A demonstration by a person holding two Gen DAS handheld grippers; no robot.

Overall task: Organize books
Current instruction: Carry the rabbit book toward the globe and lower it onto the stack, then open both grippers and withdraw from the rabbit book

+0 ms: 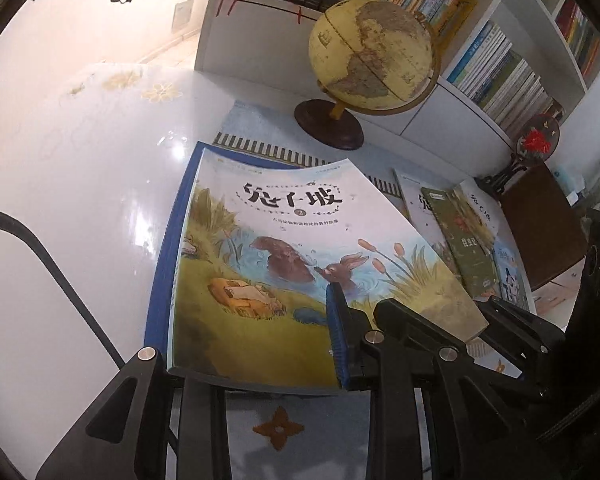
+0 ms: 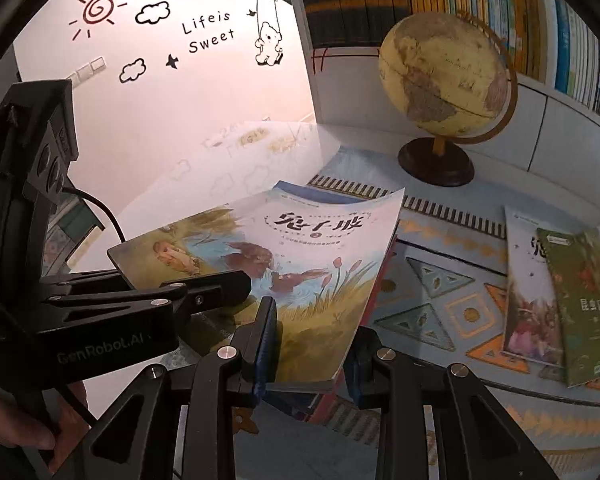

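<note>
Right wrist view: both hand-held grippers, left (image 2: pixel 204 292) and right (image 2: pixel 306 364), clamp the picture book (image 2: pixel 300 264).

glossy table (image 1: pixel 80 208), patterned mat (image 2: pixel 452 280), globe (image 2: pixel 444 80), books (image 2: pixel 560 300)

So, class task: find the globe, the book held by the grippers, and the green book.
globe (image 2: pixel 444 76), right wrist view, on its yellow sphere.
held book (image 1: pixel 260 248), left wrist view, on the front cover picture.
green book (image 2: pixel 580 304), right wrist view, on its cover.
</note>
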